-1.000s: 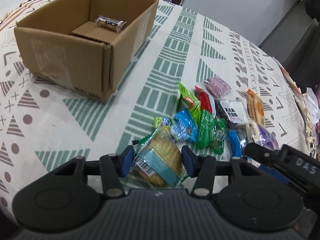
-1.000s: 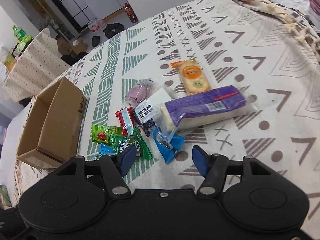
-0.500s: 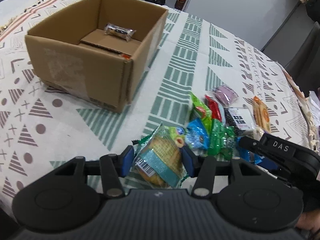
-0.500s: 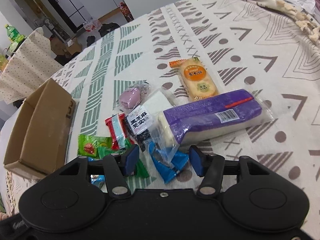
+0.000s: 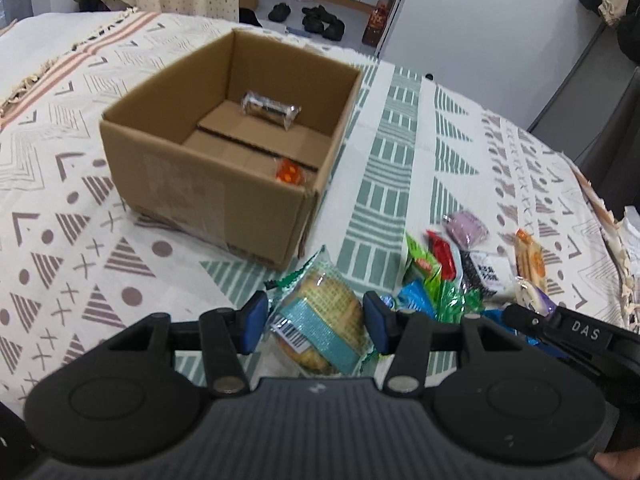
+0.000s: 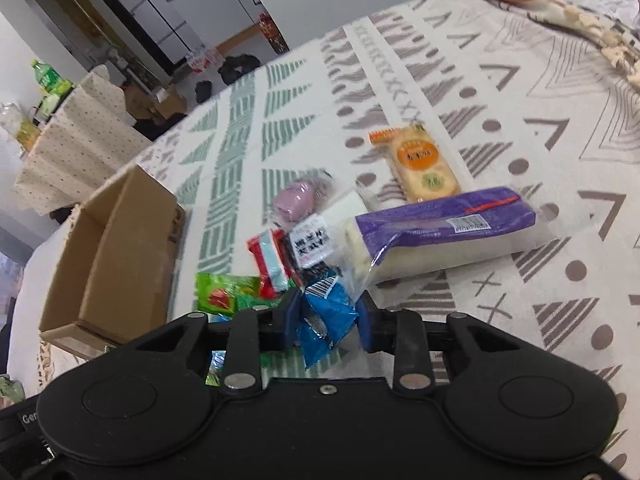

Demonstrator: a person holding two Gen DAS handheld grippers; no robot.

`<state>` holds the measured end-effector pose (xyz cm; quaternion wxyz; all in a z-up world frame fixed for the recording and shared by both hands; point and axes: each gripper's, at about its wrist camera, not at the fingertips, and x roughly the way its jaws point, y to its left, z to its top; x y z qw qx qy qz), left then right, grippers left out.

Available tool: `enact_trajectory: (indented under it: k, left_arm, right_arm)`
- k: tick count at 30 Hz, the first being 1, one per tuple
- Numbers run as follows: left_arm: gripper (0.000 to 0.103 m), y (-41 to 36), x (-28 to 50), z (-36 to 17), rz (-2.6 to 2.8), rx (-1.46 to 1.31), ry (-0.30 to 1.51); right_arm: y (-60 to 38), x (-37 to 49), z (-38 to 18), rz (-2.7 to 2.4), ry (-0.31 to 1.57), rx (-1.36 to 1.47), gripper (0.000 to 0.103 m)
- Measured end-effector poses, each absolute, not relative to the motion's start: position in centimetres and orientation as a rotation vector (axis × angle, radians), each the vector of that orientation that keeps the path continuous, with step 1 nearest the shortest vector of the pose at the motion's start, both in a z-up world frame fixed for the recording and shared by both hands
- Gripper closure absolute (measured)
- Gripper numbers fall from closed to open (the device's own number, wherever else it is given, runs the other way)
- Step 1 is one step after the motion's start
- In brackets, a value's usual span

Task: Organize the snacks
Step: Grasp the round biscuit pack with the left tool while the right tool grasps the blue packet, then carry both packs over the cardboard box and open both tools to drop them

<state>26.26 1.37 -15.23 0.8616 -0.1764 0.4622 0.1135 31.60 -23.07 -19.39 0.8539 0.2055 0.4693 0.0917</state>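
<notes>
The cardboard box (image 5: 224, 168) sits toward the tablecloth's (image 5: 400, 168) left edge. The left gripper (image 5: 316, 322) is clamped on a biscuit packet (image 5: 320, 320) beside it. The right gripper's (image 6: 326, 316) fingers are closing around a blue packet (image 6: 326, 316) in the snack pile (image 6: 320, 240).

Round table (image 5: 400, 148) under a patterned cloth: cream, green bars, grey-brown triangles and dots. Open cardboard box (image 5: 192, 184) sits toward the far-left edge. Snack pile lies just beside the box, toward the near-right edge: purple long pack (image 6: 444, 228), orange cracker pack (image 6: 420, 164) touching its far side, pink wrapped sweet (image 6: 296, 200), black-and-white sachet (image 6: 312, 244), red pack (image 6: 268, 260), green packs (image 6: 224, 292), blue packet (image 6: 324, 316). Packs overlap, no gaps between most.
</notes>
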Motion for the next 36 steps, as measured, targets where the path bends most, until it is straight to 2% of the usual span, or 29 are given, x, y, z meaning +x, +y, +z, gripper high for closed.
enact_trajectory:
  k: [15, 25, 36]
  left_arm:
    - [0.052, 3.1, 25.0, -10.3, 0.251, -0.36, 0.863]
    - [0.052, 4.7, 25.1, -7.8, 0.257, -0.335, 0.8]
    - [0.052, 8.0, 25.9, -5.6, 0.281, -0.315, 0.744]
  right_arm:
    - [-21.7, 30.3, -16.0, 0.31, 0.88, 0.457, 0.075]
    - [-19.8, 29.5, -13.1, 0.397, 0.745, 0.477, 0.075]
    - [-17.5, 29.2, -12.2, 0.429, 0.674, 0.488, 0.075]
